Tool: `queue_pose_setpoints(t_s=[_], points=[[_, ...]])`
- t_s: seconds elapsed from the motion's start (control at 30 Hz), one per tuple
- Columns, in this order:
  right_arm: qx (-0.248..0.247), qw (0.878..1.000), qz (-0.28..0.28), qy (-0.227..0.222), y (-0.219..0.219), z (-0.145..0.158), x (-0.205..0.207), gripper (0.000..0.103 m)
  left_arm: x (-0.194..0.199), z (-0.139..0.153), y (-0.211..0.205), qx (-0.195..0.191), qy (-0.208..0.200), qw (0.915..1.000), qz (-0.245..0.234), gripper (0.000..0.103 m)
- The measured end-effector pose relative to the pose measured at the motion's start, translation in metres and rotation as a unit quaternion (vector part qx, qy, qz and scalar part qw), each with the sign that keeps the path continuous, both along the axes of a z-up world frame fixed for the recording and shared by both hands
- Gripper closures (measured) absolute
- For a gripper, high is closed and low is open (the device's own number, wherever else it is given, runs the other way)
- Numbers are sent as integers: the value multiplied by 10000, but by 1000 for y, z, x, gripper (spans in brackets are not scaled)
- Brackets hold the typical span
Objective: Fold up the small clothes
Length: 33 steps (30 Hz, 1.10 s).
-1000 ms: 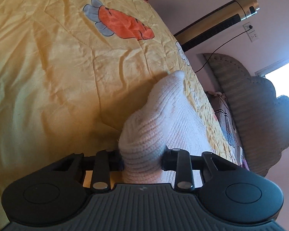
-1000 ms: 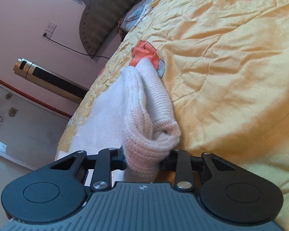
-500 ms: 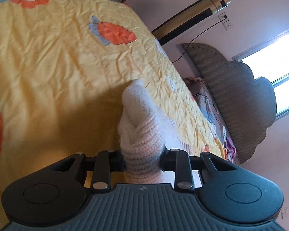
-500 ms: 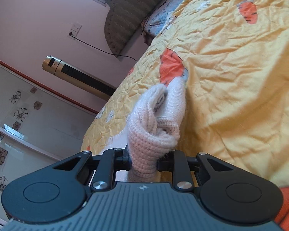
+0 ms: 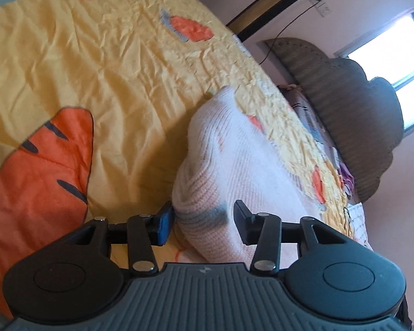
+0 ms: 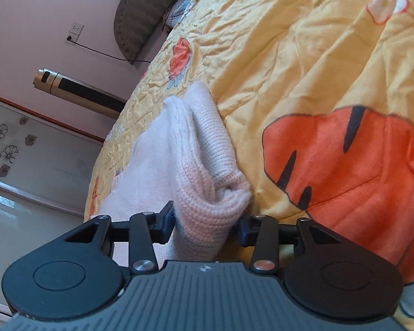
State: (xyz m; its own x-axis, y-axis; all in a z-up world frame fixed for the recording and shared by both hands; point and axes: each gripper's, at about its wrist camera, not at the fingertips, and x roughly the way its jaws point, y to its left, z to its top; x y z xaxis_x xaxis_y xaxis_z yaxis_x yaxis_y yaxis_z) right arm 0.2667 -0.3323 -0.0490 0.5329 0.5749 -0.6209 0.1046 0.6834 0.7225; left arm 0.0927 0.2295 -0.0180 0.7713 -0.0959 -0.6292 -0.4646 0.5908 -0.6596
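A pale pink knitted garment (image 5: 234,160) lies on the yellow quilt (image 5: 82,69). In the left wrist view my left gripper (image 5: 201,222) stands open around its bunched near edge, with the fingers apart and a gap at the left finger (image 5: 164,224). In the right wrist view the same garment (image 6: 190,149) is folded into a thick ridge. My right gripper (image 6: 205,224) is spread wider than before around that edge, and the fabric still fills the space between the fingers.
The yellow quilt carries orange carrot prints (image 6: 345,171). A gold tower fan (image 6: 77,89) stands by the pink wall. A grey padded headboard (image 5: 353,127) and a pillow (image 5: 312,118) lie at the bed's far end.
Both grippers have moved down toward the quilt with the garment. The left jaws have opened and let go of the knit edge. The right jaws have spread wider.
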Motion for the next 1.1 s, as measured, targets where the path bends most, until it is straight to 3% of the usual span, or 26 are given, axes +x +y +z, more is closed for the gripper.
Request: queue_pose_setpoints(t_s=[0.03,0.1,0.17,0.2,0.33,0.47,0.53,0.63,0.73,0.8,0.87,0.97,1.07,1.1], points=[[-212,9996,-26,-156,-7,9,-2,39,-8,10,2,169,-130,9998,54,48],[-736,9940,-209,-784,-18,30,-5,34,-18,33,7,727,-488,9956,336,39],[-1161,9856,-116,-1225,-21,49,6,34,-4,49,10,1228,-711,9886,510,19],[-1236,9831,21,-1347,-18,56,15,34,8,51,11,1387,-721,9866,477,19],[-1444,9694,1016,-1708,21,66,74,34,77,41,4,1808,-76,9834,112,19],[-1708,9599,1645,-1495,64,50,132,49,134,28,-20,2670,297,9625,-389,19],[-2194,9439,2009,-1433,89,41,148,51,156,17,-27,2743,438,9579,-727,19],[-2699,9268,2272,-1291,107,24,165,51,180,-3,-26,2408,728,9621,-1058,19],[-2559,9299,2382,-1145,111,12,168,62,191,-12,-25,2459,846,9595,-1085,23],[-2583,9281,2431,-1137,110,10,168,63,195,-10,-25,2456,835,9594,-1107,23],[-2419,9336,2429,-1046,105,9,173,57,199,-7,-25,2520,763,9576,-1167,23],[-2301,9385,2393,-947,100,7,180,58,208,-8,-26,2609,794,9548,-1186,23],[-2061,9436,2442,-869,100,-3,187,57,216,-17,-31,2885,891,9459,-1190,24],[-1995,9446,2451,-883,100,-5,188,63,217,-19,-33,3039,891,9417,-1137,30]])
